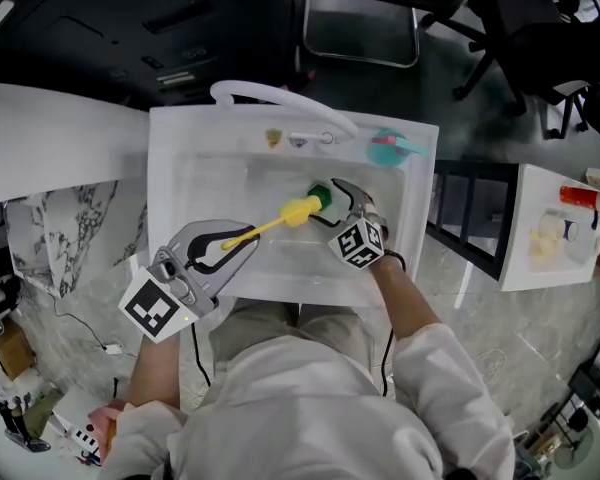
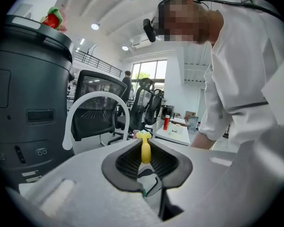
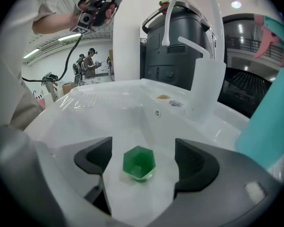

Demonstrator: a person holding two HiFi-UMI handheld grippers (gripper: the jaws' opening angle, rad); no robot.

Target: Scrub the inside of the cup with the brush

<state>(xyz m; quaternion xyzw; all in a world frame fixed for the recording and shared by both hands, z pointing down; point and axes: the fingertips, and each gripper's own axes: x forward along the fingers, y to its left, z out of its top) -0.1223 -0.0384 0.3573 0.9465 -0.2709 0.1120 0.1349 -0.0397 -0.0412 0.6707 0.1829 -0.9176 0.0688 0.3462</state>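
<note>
A small green hexagonal cup (image 3: 139, 163) rests on the floor of the white sink (image 1: 170, 168), its mouth turned toward the right gripper view. My right gripper (image 3: 143, 151) is open, a jaw on either side of the cup with gaps between. From above, the cup (image 1: 321, 194) lies just ahead of that gripper (image 1: 342, 198). My left gripper (image 1: 235, 243) is shut on the handle of a yellow brush (image 1: 280, 218), whose head hangs over the sink close to the cup. The handle (image 2: 145, 150) is pinched between the dark pads of the left gripper (image 2: 146, 159).
A white arched faucet (image 1: 270, 96) stands at the sink's back rim, a teal spray bottle (image 1: 388, 148) on the back right corner. A dark bin (image 2: 28, 103) and office chairs (image 1: 360, 28) lie beyond. A white side table (image 1: 565, 233) with bottles is to the right.
</note>
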